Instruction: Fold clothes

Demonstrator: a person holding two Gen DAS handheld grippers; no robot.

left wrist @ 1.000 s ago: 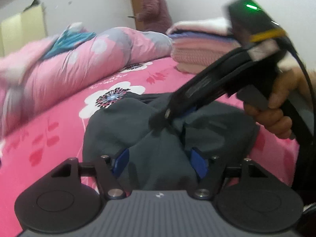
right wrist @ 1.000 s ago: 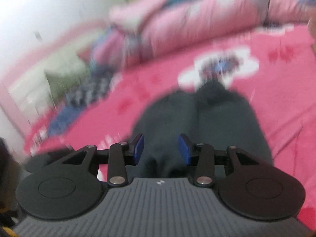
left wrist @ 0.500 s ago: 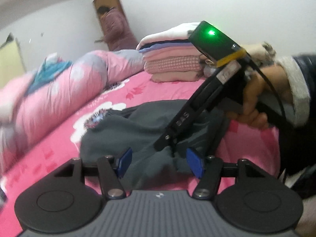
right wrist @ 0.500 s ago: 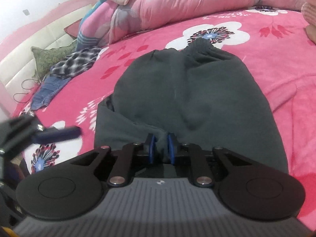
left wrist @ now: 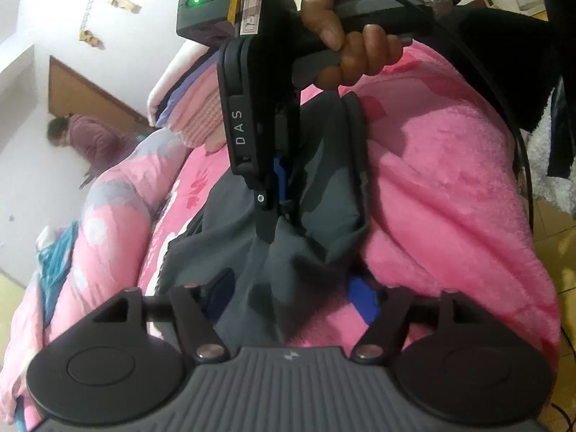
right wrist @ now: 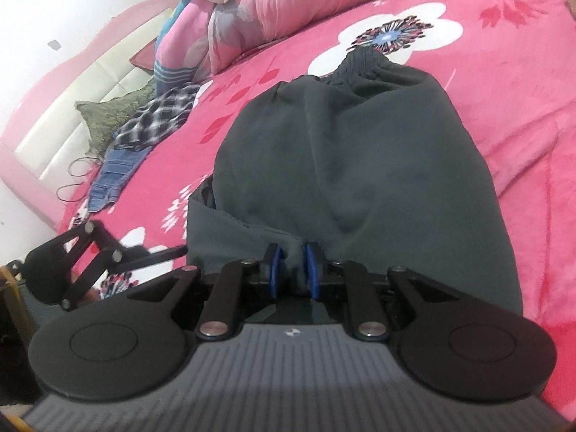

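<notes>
grey garment pinched at its near edge on a pink bed

a bed with a pink flowered sheet fills the view, a rolled quilt at the far side. the dark grey garment lies mid-bed, gathered waistband far. it looks soft, light and limp, likely to sag, so hems and corners seem the best hold. the right gripper is clamped on a fold of its near edge, pointing down. the left gripper is opening, cloth between its blue pads, untouched as far as i can tell.
</notes>
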